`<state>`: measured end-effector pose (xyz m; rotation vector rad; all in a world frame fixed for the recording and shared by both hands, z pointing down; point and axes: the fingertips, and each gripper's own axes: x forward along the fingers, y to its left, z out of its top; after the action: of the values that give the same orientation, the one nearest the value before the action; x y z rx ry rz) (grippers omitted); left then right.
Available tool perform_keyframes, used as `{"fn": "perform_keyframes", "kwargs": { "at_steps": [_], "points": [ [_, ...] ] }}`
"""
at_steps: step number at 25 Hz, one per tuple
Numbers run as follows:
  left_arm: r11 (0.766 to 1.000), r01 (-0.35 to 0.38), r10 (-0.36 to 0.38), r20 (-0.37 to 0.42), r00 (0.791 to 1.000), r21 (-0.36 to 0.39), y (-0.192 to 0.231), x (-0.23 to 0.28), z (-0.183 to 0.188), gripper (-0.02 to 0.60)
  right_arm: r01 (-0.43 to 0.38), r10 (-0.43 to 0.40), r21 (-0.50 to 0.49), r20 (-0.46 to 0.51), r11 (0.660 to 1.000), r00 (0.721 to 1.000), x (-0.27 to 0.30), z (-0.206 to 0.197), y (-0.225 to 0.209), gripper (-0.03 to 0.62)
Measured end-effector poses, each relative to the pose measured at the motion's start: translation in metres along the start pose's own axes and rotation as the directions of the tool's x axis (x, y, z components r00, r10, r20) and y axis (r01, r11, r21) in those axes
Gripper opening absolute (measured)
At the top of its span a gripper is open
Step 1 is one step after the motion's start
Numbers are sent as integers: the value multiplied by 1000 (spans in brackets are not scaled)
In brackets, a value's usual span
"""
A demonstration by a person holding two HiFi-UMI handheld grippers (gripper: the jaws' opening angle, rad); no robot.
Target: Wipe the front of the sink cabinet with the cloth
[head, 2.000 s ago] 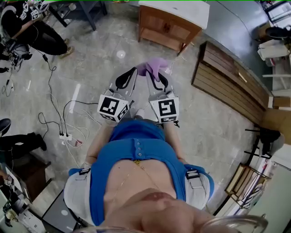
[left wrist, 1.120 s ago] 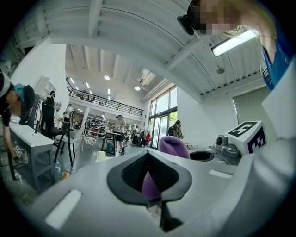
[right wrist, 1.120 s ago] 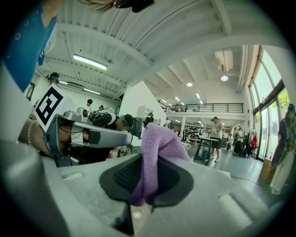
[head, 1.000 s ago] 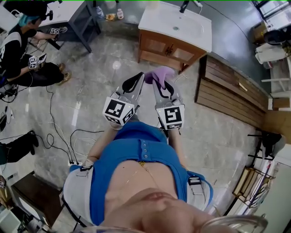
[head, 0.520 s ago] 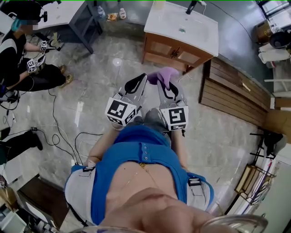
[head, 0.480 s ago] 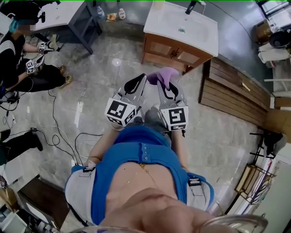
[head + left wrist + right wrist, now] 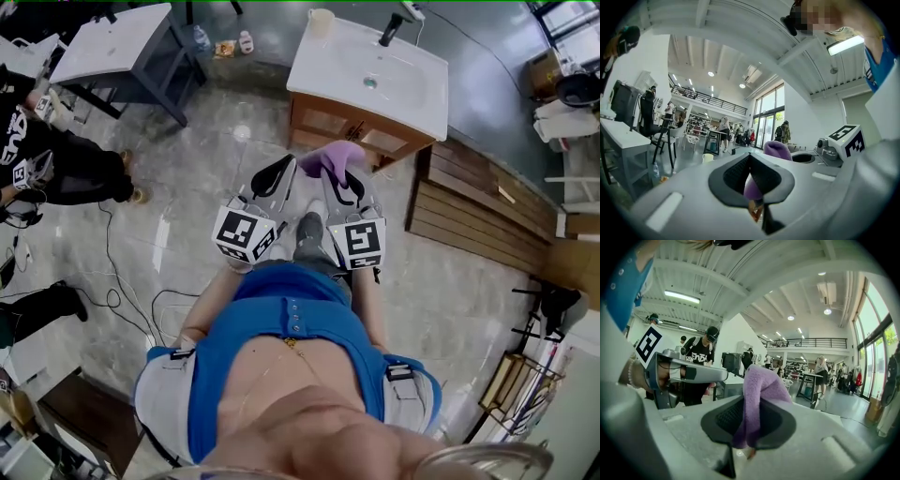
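The wooden sink cabinet (image 7: 330,123) with its white basin top (image 7: 375,80) stands on the floor ahead of me, its front facing me. A purple cloth (image 7: 333,156) sticks up from my right gripper (image 7: 337,178), which is shut on it, a little short of the cabinet front. In the right gripper view the cloth (image 7: 759,394) is pinched between the dark pads of the right gripper (image 7: 749,430). My left gripper (image 7: 274,174) is held close beside it, shut with nothing in it. The left gripper view shows the left gripper (image 7: 751,176) shut and the cloth (image 7: 777,151) beyond.
A grey table (image 7: 122,45) stands at the far left, with a person in black (image 7: 56,164) beside it. Wooden slat panels (image 7: 478,208) lie on the floor right of the cabinet. Cables (image 7: 127,300) trail on the left. A cup (image 7: 321,19) and a faucet (image 7: 392,28) are on the basin top.
The cabinet has come further into view and slightly nearer. Both grippers stay side by side with the cloth still held in the right one.
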<state>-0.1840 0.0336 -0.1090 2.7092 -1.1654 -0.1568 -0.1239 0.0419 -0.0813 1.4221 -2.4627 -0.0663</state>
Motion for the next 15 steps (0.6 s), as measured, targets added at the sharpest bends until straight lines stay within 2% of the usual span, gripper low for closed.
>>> {"fn": "perform_keyframes", "kwargs": {
  "at_steps": [8,12,15],
  "points": [
    [1000,-18,18,-13,1000,2,28,105,-8,0,3,-4,-46,-19,999,1000,52,-16,-100,63],
    [1000,-27,27,-23,999,4,44,154,-27,-3,6,-9,-64,-38,998,999,79,-39,-146,63],
    [999,-26,28,-43,999,25,52,181,-46,-3,-11,7,-66,-60,998,998,98,-62,-165,63]
  ]
}}
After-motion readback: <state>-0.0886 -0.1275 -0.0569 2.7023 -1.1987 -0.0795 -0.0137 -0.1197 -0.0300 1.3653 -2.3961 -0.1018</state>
